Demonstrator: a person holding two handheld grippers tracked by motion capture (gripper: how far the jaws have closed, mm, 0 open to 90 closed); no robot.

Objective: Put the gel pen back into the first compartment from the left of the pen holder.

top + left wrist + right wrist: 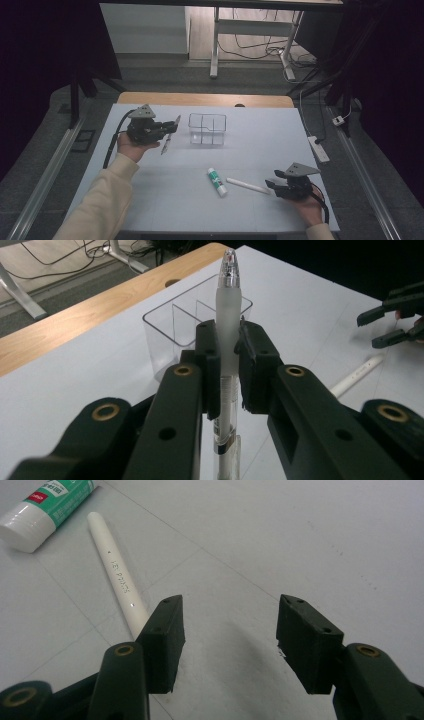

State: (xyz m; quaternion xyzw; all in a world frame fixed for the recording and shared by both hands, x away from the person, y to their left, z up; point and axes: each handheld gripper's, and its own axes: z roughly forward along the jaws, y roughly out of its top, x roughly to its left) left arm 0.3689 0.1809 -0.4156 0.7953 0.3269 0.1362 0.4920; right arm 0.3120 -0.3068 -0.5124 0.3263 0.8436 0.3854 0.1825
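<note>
Beside the clear organizer [207, 129], the left hand-held gripper [161, 131] clamps a gel pen [228, 315] upright, ready for dropping in; the right hand-held gripper [272, 187] gapes near the white pen [247, 186], poised to grab.

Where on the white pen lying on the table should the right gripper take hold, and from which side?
Probably at mid-barrel, coming from above with the jaws across it. The white pen lies flat, long and thin, its near end by the open right gripper; the glue stick lies close to its far end.
</note>
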